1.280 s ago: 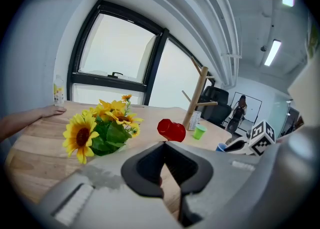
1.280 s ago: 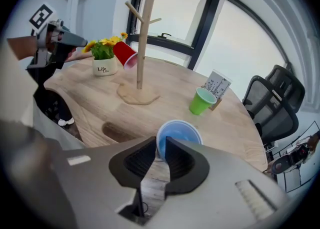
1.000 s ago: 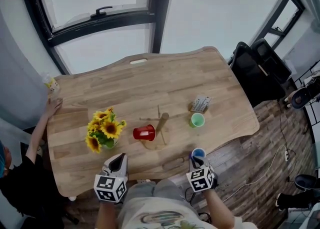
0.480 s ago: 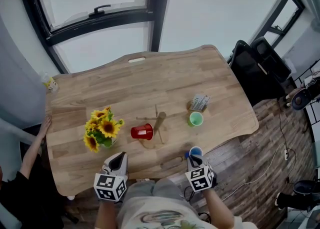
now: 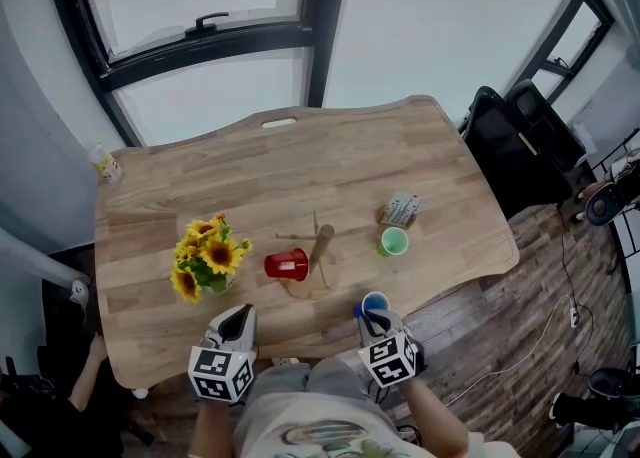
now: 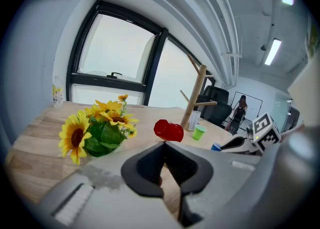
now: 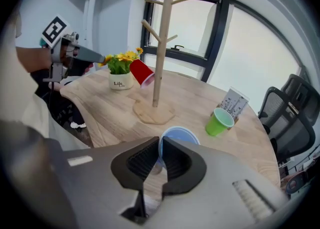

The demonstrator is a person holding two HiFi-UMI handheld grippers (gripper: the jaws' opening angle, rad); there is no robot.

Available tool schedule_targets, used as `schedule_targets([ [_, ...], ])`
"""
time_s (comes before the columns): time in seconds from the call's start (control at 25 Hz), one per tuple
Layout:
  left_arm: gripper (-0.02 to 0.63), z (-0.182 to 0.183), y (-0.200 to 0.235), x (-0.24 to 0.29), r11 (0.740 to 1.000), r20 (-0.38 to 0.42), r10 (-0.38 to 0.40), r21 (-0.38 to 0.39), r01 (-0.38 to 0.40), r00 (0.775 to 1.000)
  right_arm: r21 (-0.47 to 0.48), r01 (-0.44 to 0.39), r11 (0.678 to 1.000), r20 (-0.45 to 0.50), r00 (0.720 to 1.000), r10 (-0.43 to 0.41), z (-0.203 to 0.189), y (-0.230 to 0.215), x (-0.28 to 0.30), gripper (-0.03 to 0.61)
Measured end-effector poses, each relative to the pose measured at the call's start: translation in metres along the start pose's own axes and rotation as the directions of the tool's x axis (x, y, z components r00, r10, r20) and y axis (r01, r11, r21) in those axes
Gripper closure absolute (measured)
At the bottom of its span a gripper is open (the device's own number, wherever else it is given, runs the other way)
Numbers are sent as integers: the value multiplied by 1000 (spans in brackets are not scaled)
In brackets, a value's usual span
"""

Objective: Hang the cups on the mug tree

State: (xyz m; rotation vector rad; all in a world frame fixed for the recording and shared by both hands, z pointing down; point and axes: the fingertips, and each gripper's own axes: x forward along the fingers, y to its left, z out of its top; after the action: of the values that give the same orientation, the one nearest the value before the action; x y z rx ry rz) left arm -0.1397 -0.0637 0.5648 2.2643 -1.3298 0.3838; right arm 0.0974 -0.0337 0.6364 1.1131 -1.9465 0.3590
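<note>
My right tool [image 7: 161, 145] pinches the blue cup [image 7: 178, 135] by its rim; left tool [image 6: 164, 145] pressed together, empty. Red cup [image 5: 287, 265] apparently hangs on the mug tree [image 5: 320, 244].

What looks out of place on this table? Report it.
Nothing stands out. The red tapered cup tilts only because it appears hung on the wooden mug tree. The green tapered cup stands upright, the right gripper holds the blue cup by its rim, and nothing has spilled.
</note>
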Motion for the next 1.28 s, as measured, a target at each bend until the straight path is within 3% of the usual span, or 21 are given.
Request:
schedule_targets([
  [0.28, 609, -1, 5, -5, 1000, 6, 21, -10, -21, 1000, -41, -114, 993, 71, 991, 117, 40, 38, 10, 551],
  [0.68, 609, -4, 7, -15, 999, 8, 36, -15, -36, 999, -67, -284, 956, 142, 946, 291, 82, 97, 14, 551],
  [1.28, 609, -13, 23, -37, 996, -7, 85, -31, -85, 996, -105, -422, 901, 227, 872, 435, 132, 152, 6, 551],
])
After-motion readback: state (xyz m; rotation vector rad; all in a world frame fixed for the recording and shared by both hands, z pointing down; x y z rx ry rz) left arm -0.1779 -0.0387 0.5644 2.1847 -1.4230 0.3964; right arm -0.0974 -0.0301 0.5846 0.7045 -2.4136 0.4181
